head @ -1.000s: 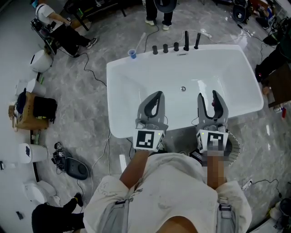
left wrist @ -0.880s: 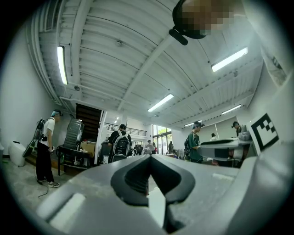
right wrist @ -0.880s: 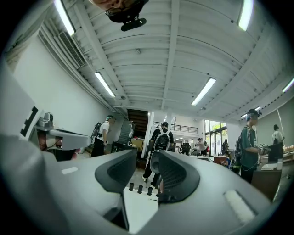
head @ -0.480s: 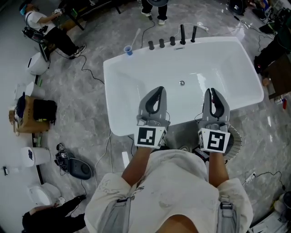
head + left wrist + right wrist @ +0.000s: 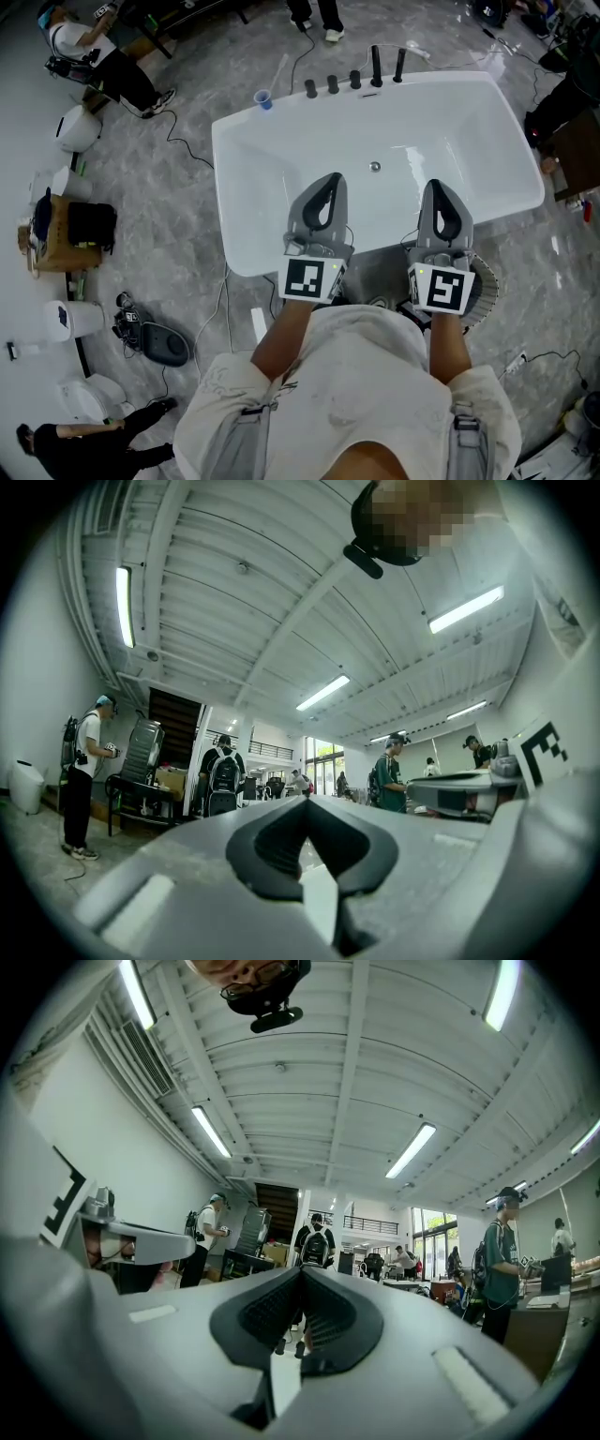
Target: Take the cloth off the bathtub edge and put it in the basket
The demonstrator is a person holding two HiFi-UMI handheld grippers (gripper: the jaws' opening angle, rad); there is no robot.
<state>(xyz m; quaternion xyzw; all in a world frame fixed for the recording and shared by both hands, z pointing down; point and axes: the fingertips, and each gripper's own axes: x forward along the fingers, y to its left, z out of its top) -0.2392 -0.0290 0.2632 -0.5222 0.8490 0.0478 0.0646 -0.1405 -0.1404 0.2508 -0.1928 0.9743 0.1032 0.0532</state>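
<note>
Closing is the main change: the right gripper (image 5: 442,187) stood with its jaws spread and has just been drawing them in, and now they are pressed together with nothing between them. Otherwise both hands have kept their place, while the bathtub (image 5: 228,202) sits slightly higher in the head view. The left gripper (image 5: 327,180) has its jaws pressed together too, empty, and both tools point nearly level toward 12 o'clock over the near rim.

No cloth shows on any part of the white rim that is visible. The stretch under the two grippers is hidden, so whether it lies there, or already in the basket (image 5: 485,292), I cannot tell. That pale slatted basket peeks out at 4 o'clock from the right gripper, just beside the tub's near side and mostly hidden behind that gripper.

To do this step well, first tip the tools down and find the cloth, spread one pair of jaws before approaching, pinch a raised fold rather than scrape the slick rim, lift it clear, then swing to 4 o'clock and let go only over the basket's mouth
</note>
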